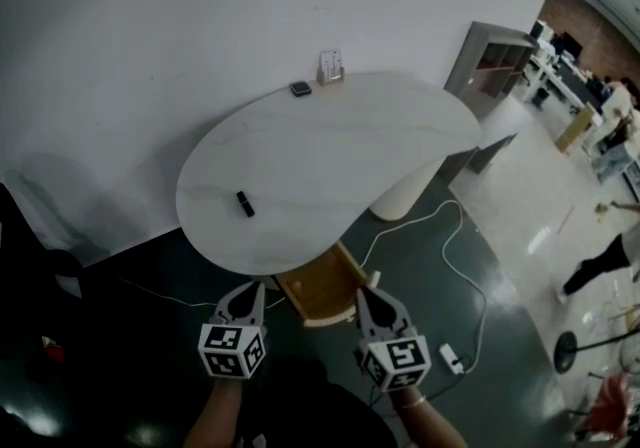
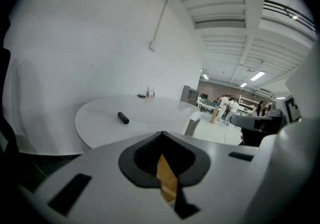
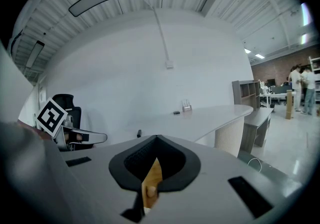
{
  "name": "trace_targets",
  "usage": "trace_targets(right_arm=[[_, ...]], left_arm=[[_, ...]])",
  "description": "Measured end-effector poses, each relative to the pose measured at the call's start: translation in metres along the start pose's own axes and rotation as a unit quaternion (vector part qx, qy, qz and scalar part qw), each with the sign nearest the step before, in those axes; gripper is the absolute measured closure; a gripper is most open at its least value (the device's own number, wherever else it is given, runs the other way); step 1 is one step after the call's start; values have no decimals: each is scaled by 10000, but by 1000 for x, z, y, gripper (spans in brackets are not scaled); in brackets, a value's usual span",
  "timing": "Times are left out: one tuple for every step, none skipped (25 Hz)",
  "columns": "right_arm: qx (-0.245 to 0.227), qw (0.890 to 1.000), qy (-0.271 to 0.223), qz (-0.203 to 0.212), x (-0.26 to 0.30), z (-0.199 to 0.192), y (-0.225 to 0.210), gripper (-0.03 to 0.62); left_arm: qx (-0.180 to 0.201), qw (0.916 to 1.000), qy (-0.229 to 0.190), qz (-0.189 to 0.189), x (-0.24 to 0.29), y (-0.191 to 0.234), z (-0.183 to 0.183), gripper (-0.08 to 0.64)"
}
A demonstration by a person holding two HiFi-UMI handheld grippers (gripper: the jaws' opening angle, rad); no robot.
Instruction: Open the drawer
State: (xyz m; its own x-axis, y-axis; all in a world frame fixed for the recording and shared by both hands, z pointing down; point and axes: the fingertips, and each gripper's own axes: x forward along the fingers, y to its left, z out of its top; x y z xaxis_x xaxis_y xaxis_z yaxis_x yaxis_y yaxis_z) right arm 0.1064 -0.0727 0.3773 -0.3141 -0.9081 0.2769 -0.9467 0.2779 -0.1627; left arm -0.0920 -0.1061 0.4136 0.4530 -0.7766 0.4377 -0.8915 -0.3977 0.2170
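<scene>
I place everything by the table [image 1: 330,166]. On its top, a small stick-shaped thing [image 1: 244,203] lies towards my edge. A small pad-like thing [image 1: 300,88] and a stand [image 1: 331,67] sit side by side at the far edge, by the wall. The drawer [image 1: 322,286] juts out from under the near edge, between my left gripper [image 1: 255,291] and my right gripper [image 1: 362,294]. A shelf unit [image 1: 490,61] stands beyond the table's right end. A cable [image 1: 455,236] and a power strip [image 1: 450,358] lie on the floor at its near right.

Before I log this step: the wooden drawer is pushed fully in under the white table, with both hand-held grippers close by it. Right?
No. The wooden drawer is pulled out from under the white table, not pushed in; the head view shows its open box jutting past the table's edge. The left hand-held gripper and right hand-held gripper are close by it.
</scene>
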Motion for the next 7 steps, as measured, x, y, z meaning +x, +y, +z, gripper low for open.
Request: trace_targets(right_arm=[[-7,10000,7,-13,1,0,-1,589],[-20,10000,-4,-20,1,0,-2,589],[-29,10000,-31,-16,2,1,-2,589],[-30,10000,-56,-6,3,2,-2,589],[-25,10000,-69,5,3,2,-2,589],[-18,10000,-75,14,4,2,-2,589],[-11,10000,-78,22,4,1,-2,589]], left_arm=[[3,10000,7,-2,1,0,0,557],[5,10000,14,-5,2,0,0,557],[5,10000,24,-7,3,0,-1,557],[4,10000,36,-7,4,0,-2,557],[2,10000,47,-5,4,0,-3,557],[1,10000,57,-2,4,0,-3,557],[0,10000,67,0,5,0,-4,557]])
